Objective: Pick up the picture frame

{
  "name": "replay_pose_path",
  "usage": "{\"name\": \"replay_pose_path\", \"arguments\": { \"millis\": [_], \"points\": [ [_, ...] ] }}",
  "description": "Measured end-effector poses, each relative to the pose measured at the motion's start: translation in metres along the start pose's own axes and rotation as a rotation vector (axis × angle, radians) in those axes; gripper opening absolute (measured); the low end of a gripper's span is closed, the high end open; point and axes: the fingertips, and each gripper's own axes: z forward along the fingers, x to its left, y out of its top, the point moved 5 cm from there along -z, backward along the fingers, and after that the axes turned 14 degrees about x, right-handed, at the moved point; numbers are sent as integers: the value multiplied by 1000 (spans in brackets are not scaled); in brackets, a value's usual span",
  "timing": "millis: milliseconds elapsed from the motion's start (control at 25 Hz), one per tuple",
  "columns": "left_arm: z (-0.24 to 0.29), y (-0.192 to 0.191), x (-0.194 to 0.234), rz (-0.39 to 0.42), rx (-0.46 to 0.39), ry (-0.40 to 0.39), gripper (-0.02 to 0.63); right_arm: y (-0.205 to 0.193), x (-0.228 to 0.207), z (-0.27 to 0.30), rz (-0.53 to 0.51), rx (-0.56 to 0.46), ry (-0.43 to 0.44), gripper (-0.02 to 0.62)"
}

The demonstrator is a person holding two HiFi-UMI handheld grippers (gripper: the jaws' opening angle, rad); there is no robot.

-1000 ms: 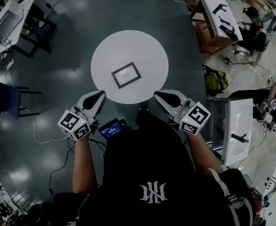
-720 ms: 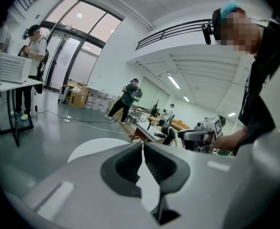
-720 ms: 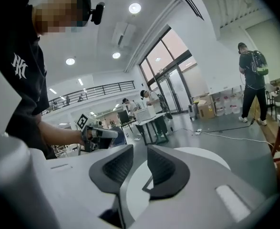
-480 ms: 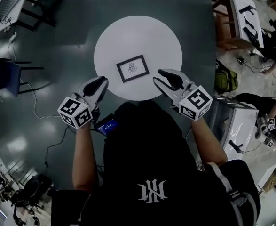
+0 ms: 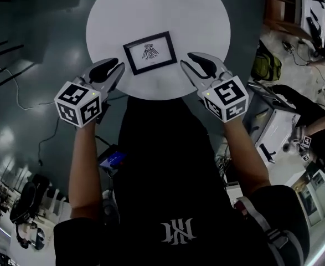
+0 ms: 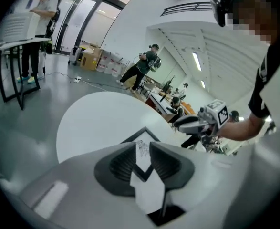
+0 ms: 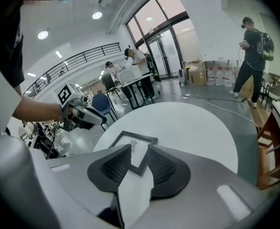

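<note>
A black-edged picture frame (image 5: 149, 52) with a small drawing lies flat on the round white table (image 5: 206, 15), near its front edge. My left gripper (image 5: 117, 68) hovers just left of the frame; its jaws are opening and nothing is between them. My right gripper (image 5: 192, 61) hovers just right of the frame, open and empty. In the left gripper view the frame (image 6: 140, 138) shows through the gap of the left gripper (image 6: 141, 148), with the right gripper (image 6: 190, 123) beyond. The right gripper view shows the frame (image 7: 132, 141) ahead of the right gripper (image 7: 140, 150) and the left gripper (image 7: 89, 117) across from it.
A green backpack (image 5: 264, 65) and a white desk (image 5: 273, 132) stand on the floor to the right. A small lit device (image 5: 113, 159) lies on the floor by my left arm. People stand in the room beyond the table (image 6: 144, 68) (image 7: 252, 56).
Both grippers have come down and forward to either side of the frame. Their jaws, shut a second ago, now stand apart; the right opened first.
</note>
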Motion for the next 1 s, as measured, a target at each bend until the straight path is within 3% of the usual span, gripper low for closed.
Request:
{"name": "replay_pose_path", "arguments": {
  "millis": [200,360,480,1000],
  "points": [
    [42,-11,23,-49,53,7,95,-15,-12,43,69,79,-9,112],
    [51,-15,32,-103,104,63,115,-6,-7,58,74,73,-2,144],
    [54,-18,31,-161,109,52,125,0,-5,67,68,72,-30,147],
    [74,-24,36,-155,140,57,149,-1,-7,95,82,112,-93,144]
  ]
}}
